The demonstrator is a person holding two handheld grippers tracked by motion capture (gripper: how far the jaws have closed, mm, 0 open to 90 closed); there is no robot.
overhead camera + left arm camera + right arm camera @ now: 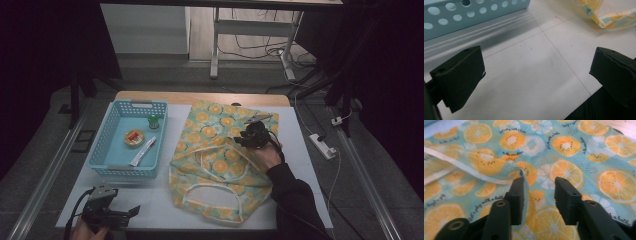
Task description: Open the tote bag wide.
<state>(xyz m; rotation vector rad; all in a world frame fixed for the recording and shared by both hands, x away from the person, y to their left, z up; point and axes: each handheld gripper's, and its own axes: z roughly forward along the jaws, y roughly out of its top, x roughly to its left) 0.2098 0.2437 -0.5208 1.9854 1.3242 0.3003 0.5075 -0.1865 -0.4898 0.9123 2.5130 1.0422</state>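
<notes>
1. High view: a fruit-print bag (220, 160) lies flat on the white desk (300, 150), just to the right of a blue basket (100, 150).
2. The right tool (248, 136) is over the upper right part of the bag, held by a hand in a dark sleeve (292, 197).
3. In the right gripper view, the right tool (539, 192) has its jaws partly open, and a raised fold of the bag's cloth (525, 185) stands between them, against the left jaw. It is hard to say from here whether the jaws press the cloth; the other jaw looks apart from it.
4. A white strap (461, 167) of the bag runs across the cloth, to the left of this tool.
5. The left tool (131, 212) is near the front edge of the desk, below the basket and left of the bag.
6. In the left gripper view, the left tool (536, 75) has its jaws wide open with nothing between them, only the bare desk (536, 62) under them.
7. Inside the basket lie a round orange tin (134, 138), a small green-capped jar (153, 121) and a white tube (144, 151).
</notes>
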